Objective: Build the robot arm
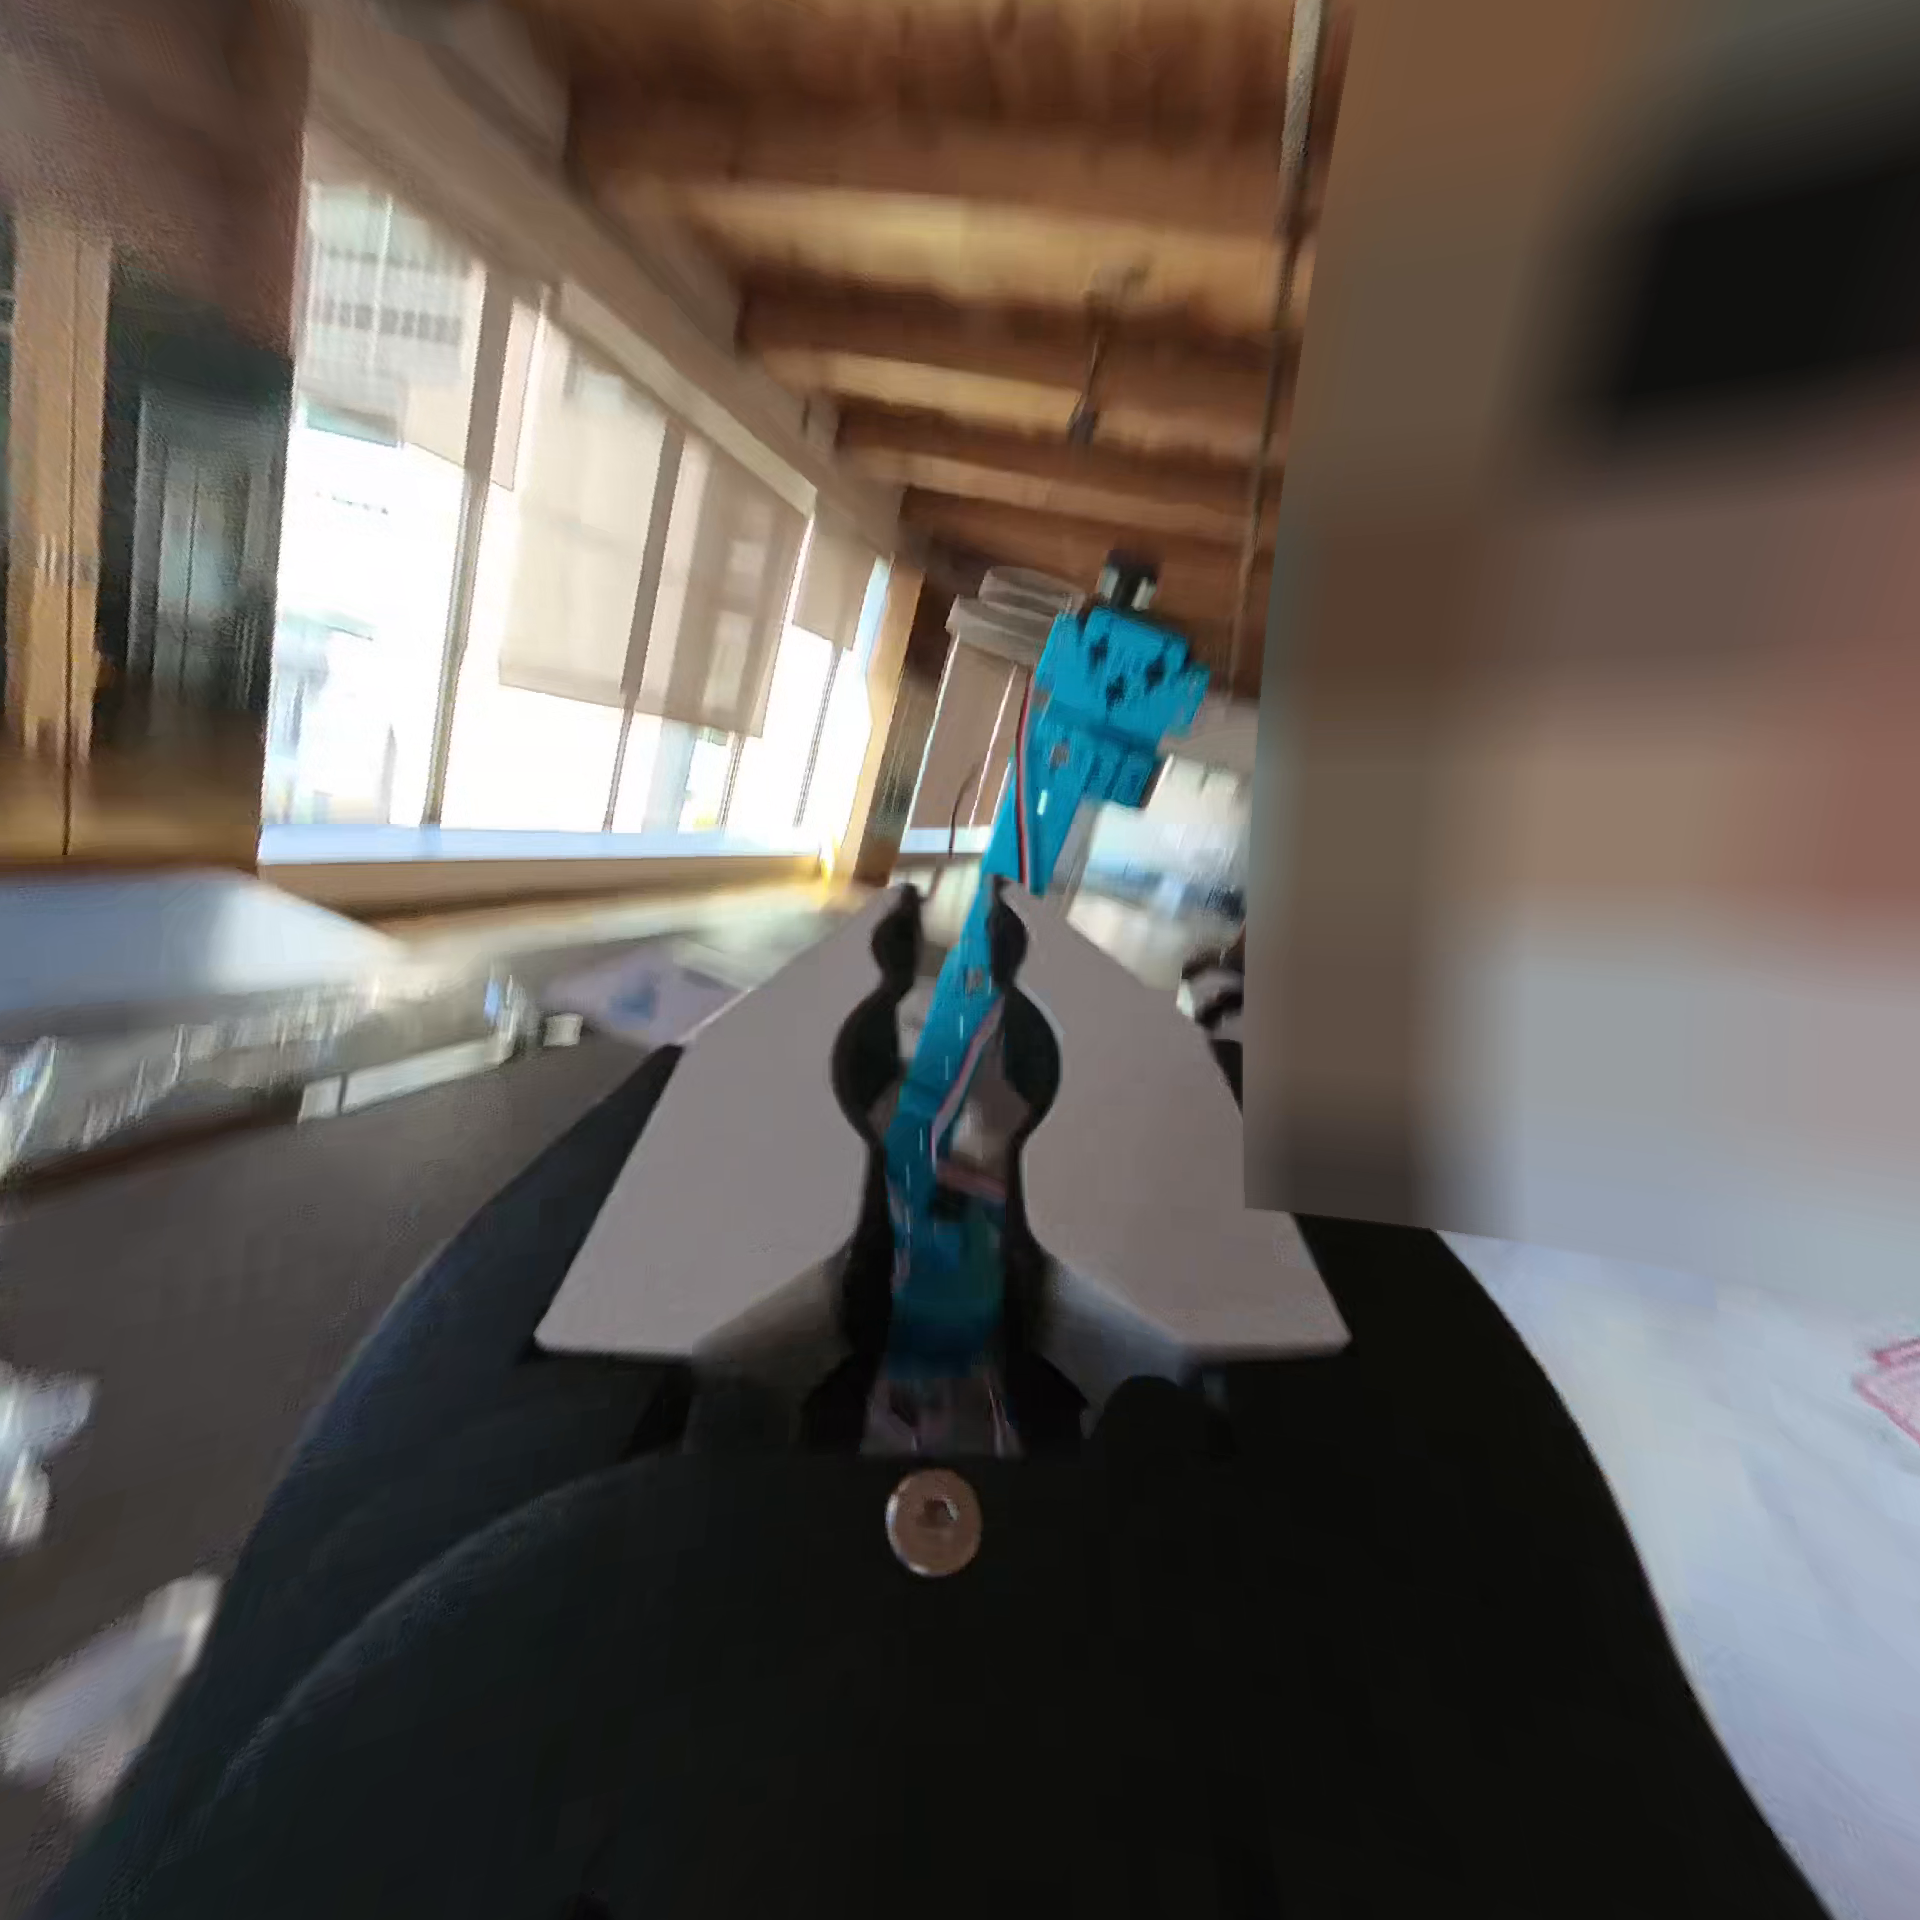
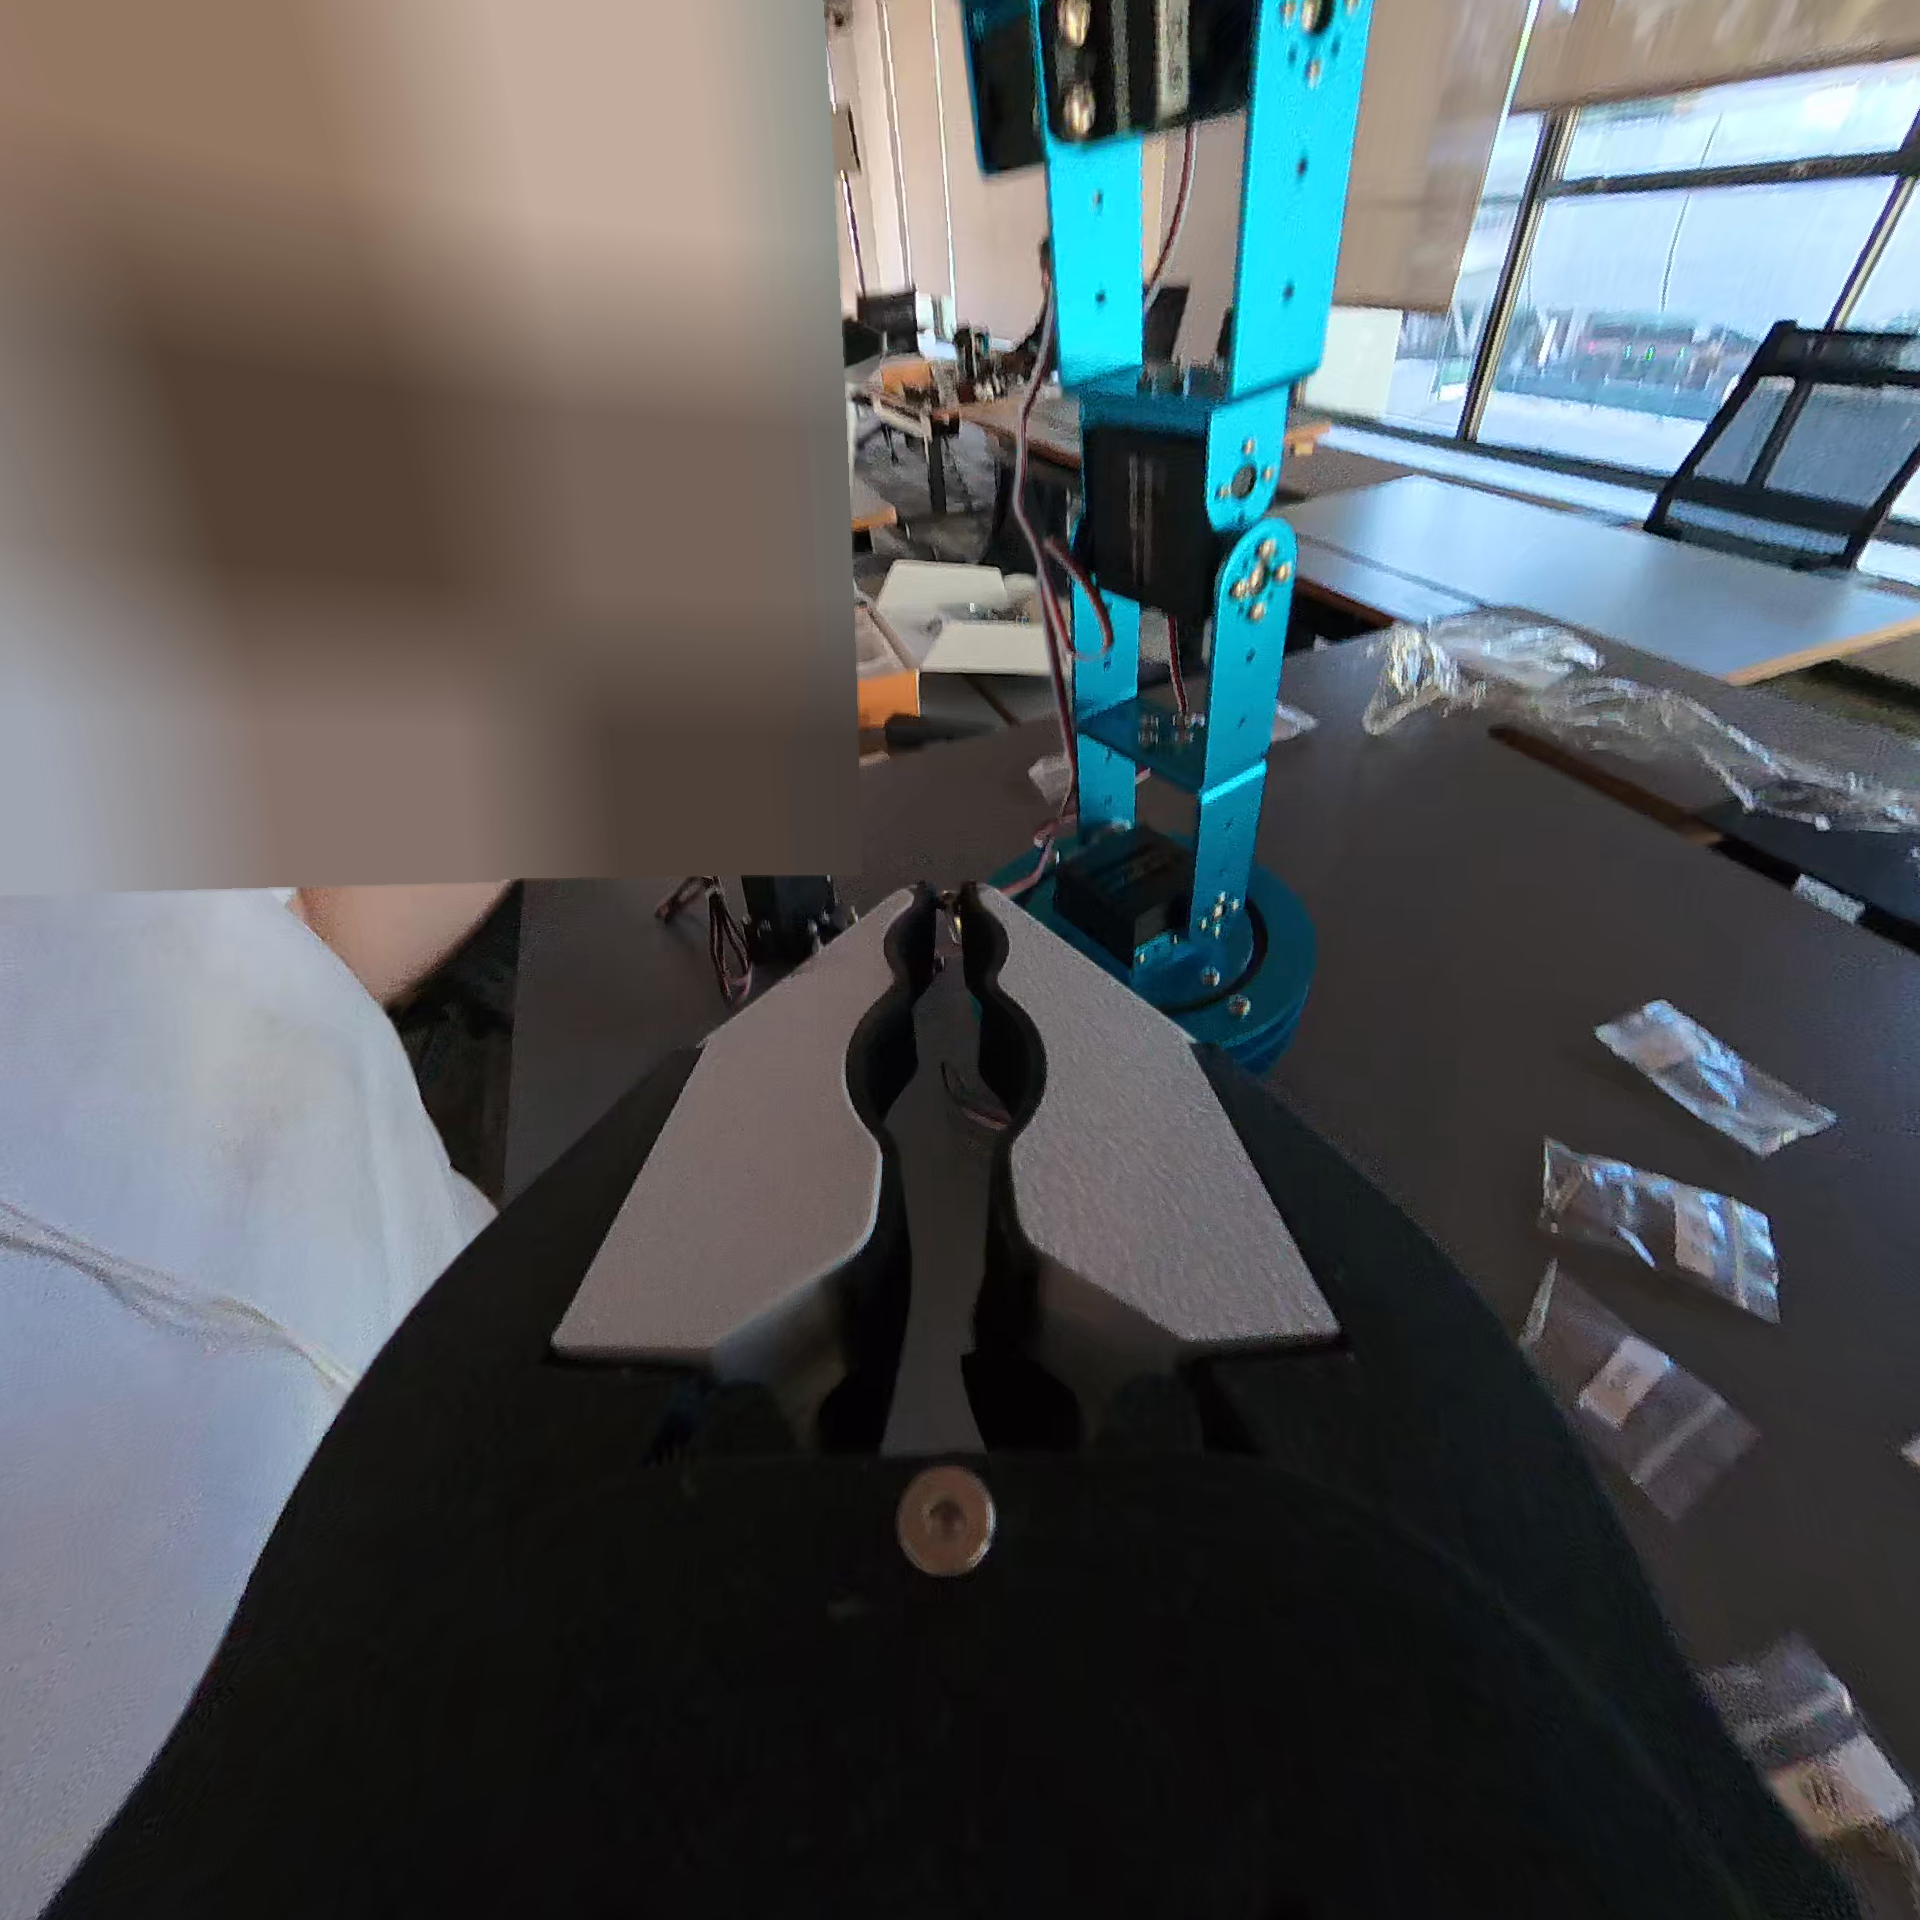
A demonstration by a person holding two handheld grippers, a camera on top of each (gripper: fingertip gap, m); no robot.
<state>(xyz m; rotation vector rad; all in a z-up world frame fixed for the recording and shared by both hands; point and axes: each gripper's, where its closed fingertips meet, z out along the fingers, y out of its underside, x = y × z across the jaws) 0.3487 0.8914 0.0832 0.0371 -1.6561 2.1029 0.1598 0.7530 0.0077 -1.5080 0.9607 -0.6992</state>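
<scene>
A blue metal robot arm point(image 2: 1174, 582) with black servos and red-brown wires stands upright on a round blue base point(image 2: 1247, 987) on the dark table point(image 2: 1455, 935). My right gripper point(image 2: 945, 896) sits low just left of that base. Its jaws are almost closed and pinch a small brass-coloured part point(image 2: 948, 906) at the tips; a thin wire point(image 2: 971, 1101) shows in the gap behind. My left gripper point(image 1: 956, 894) is shut on a long blue bracket of the arm point(image 1: 951, 1091). The bracket runs up between the fingers to a wider blue head point(image 1: 1117, 686). The left wrist view is motion-blurred.
Several small clear bags of parts point(image 2: 1662, 1226) lie on the table at the right, with crumpled clear plastic point(image 2: 1579, 686) behind them. A loose black servo with wires point(image 2: 779, 920) lies left of the base. A white open box point(image 2: 956, 613) stands behind. A person in a white shirt point(image 2: 187, 1195) is close by.
</scene>
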